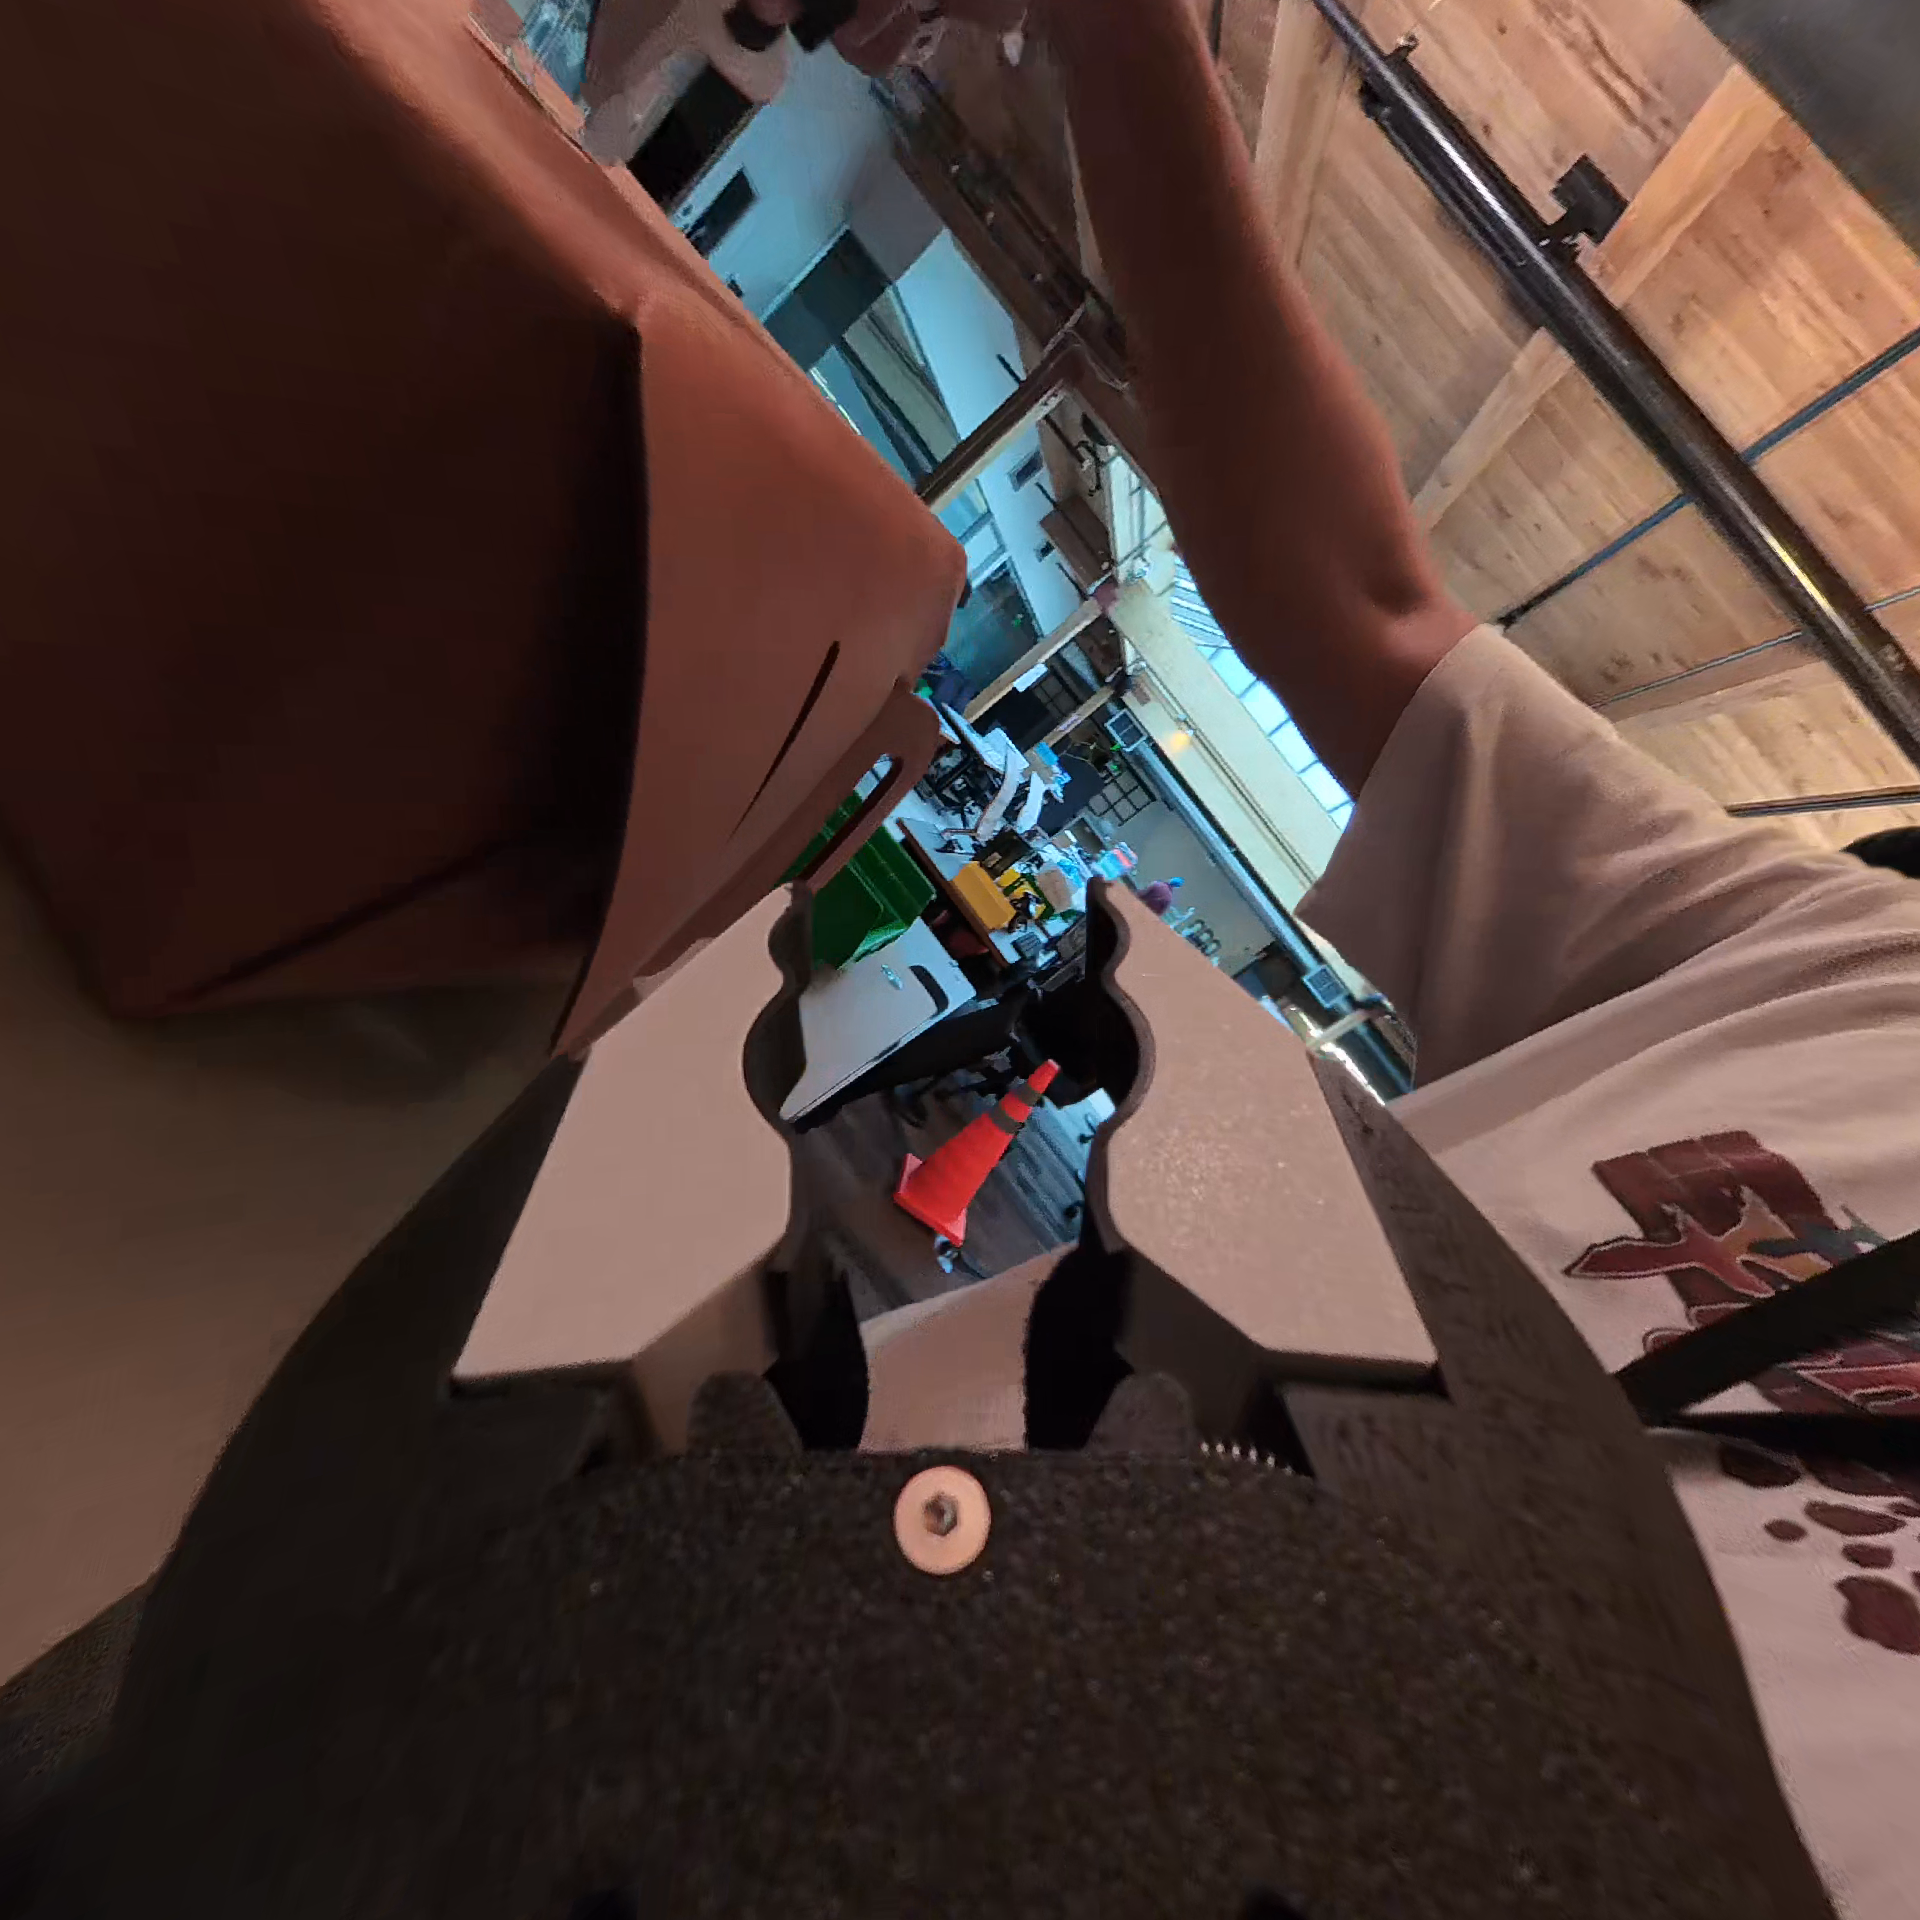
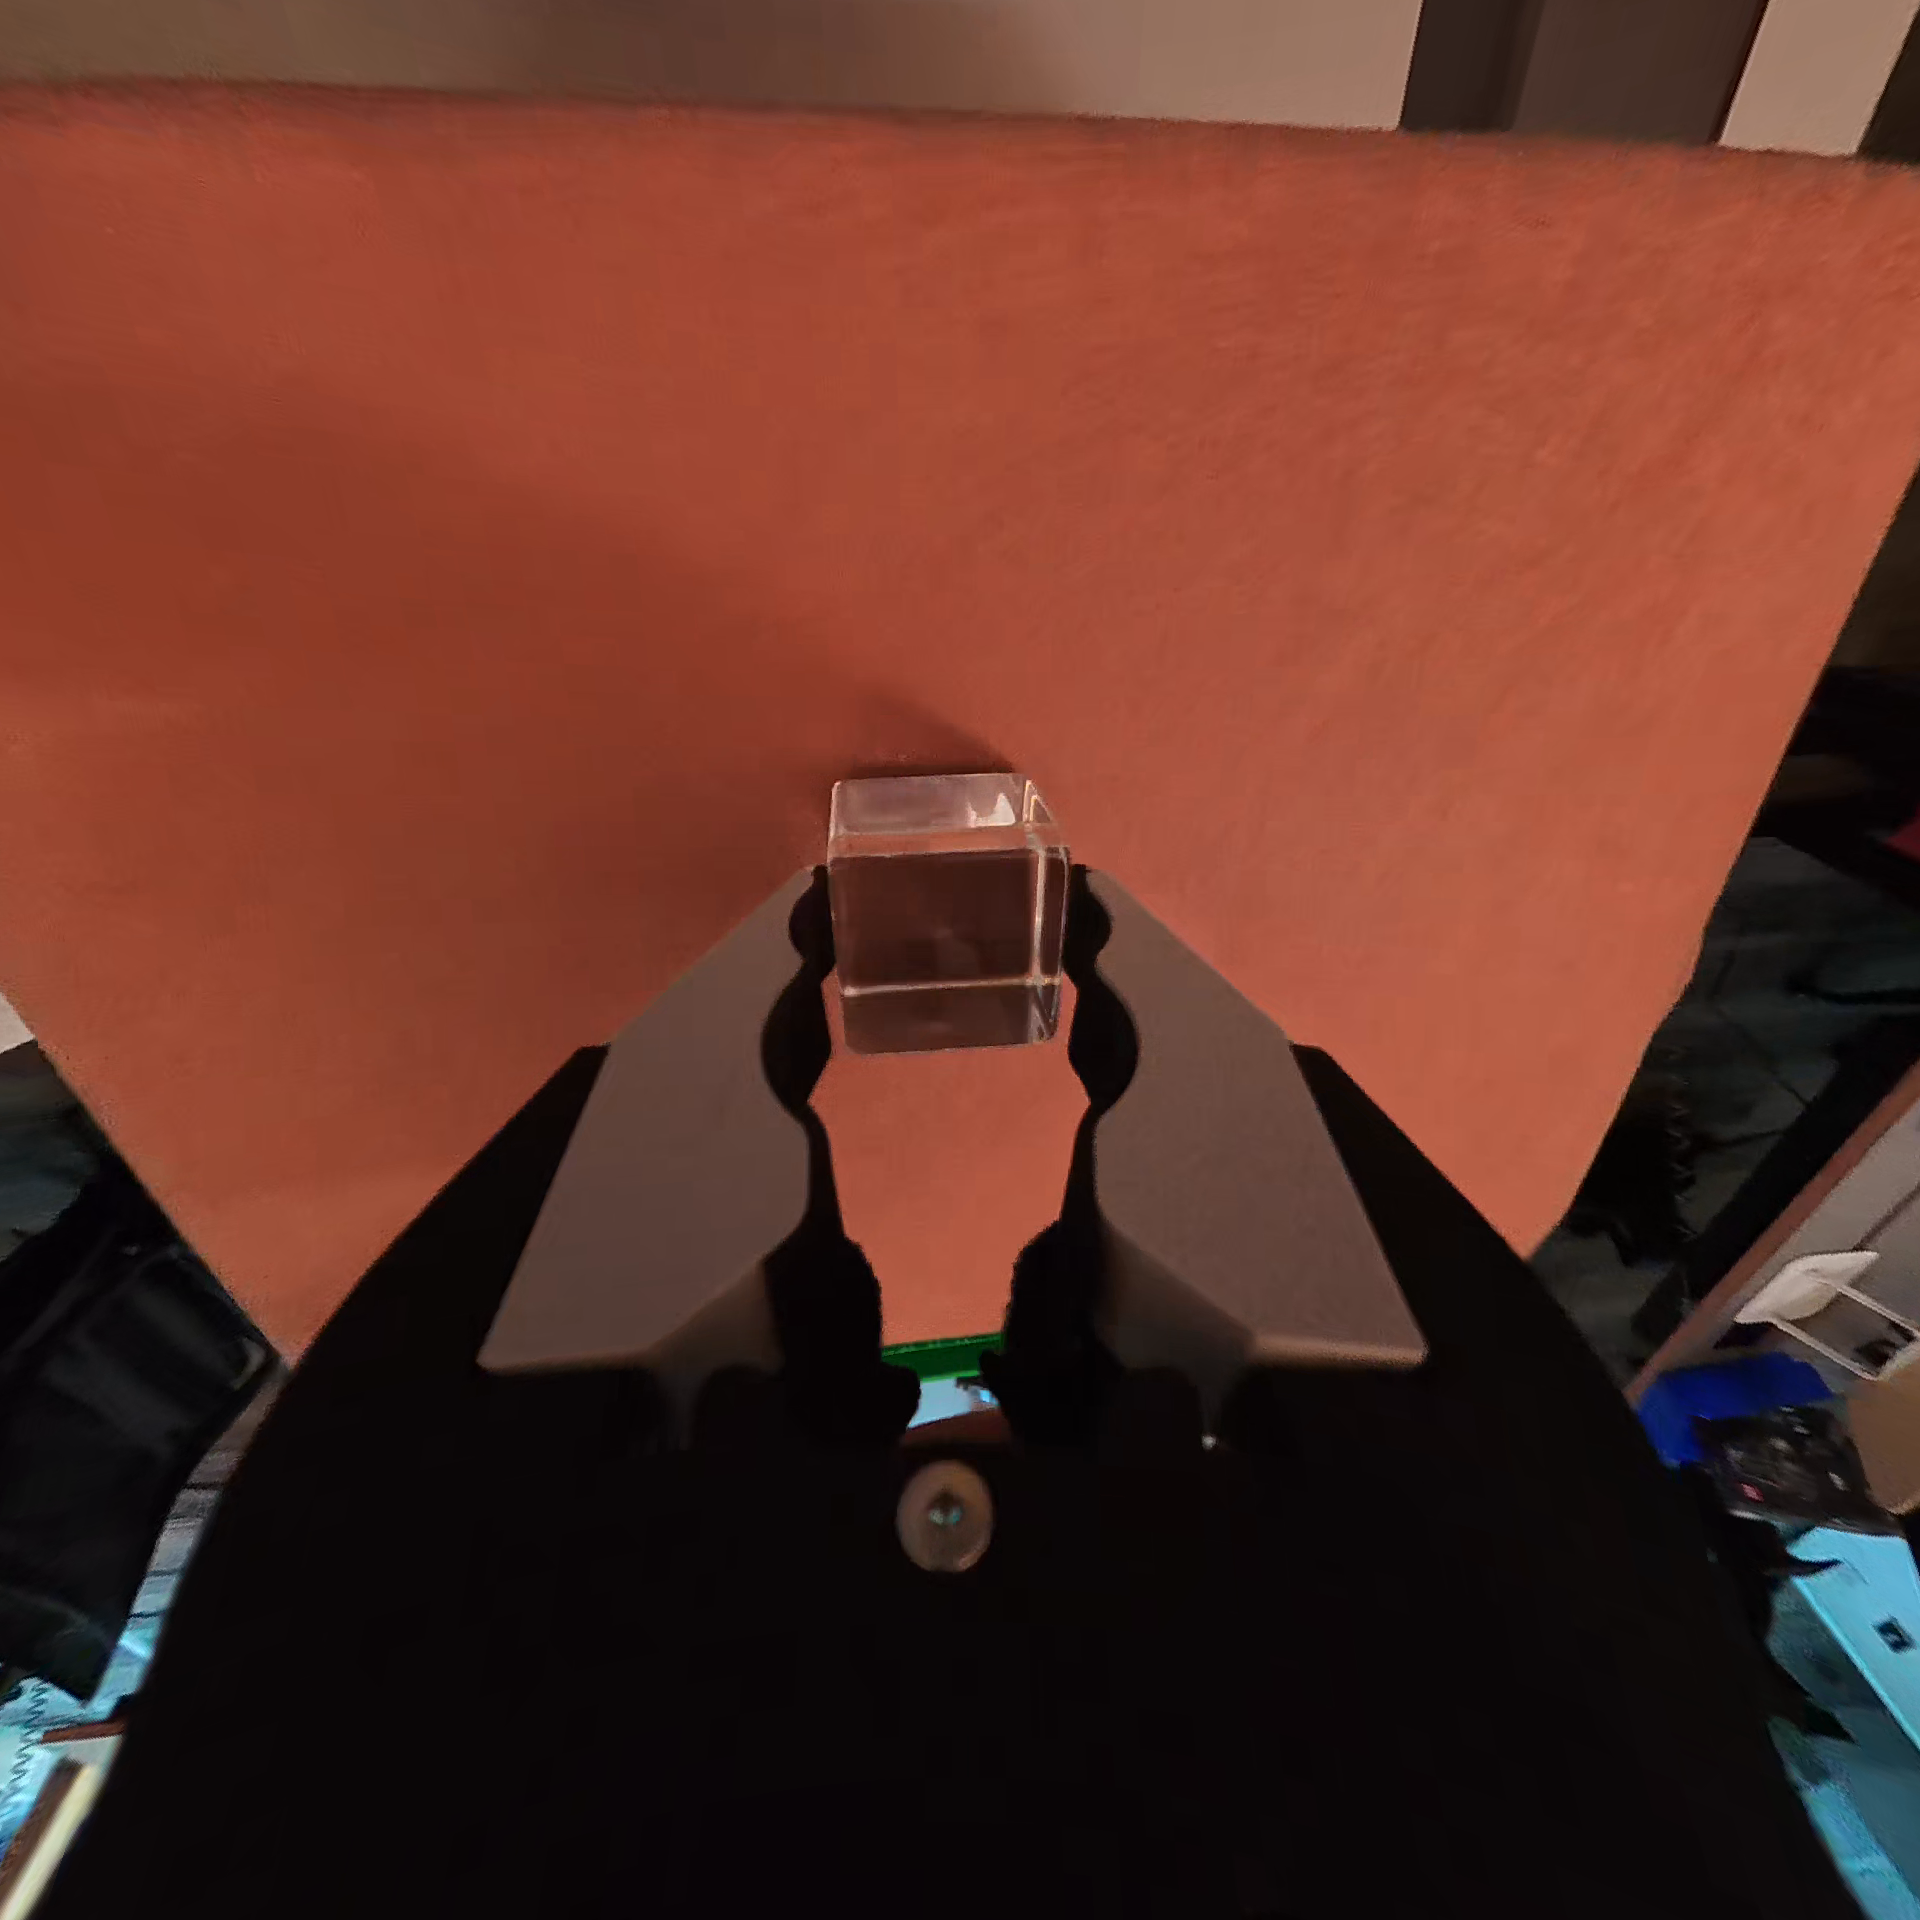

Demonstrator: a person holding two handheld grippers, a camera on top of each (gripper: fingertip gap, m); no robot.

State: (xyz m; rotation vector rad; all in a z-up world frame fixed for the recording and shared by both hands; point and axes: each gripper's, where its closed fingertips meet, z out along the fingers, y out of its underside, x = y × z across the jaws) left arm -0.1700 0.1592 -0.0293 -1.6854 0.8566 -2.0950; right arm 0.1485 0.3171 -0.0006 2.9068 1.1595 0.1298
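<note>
A rust-orange felt box (image 1: pixel 364 499) fills the upper left of the left wrist view, tilted, with a slotted tab (image 1: pixel 883 769) at its corner. My left gripper (image 1: pixel 951 902) is open and empty; its left fingertip (image 1: pixel 795 920) is right by that tab, whether touching I cannot tell. In the right wrist view the box's orange felt face (image 2: pixel 935 436) fills the frame and carries a clear cube knob (image 2: pixel 945 914). My right gripper (image 2: pixel 948 914) is shut on the cube, one finger on each side. A person's bare arm (image 1: pixel 1247 436) reaches along the box to its far end.
The left wrist view is turned sideways. It shows a wooden sliding door (image 1: pixel 1558 364), the person's white printed shirt (image 1: pixel 1610 1091), an orange traffic cone (image 1: pixel 966 1164), a green bin (image 1: pixel 862 904) and white tables (image 1: pixel 883 1013) far off. Dark clutter (image 2: pixel 1766 987) lies beyond the box's edges.
</note>
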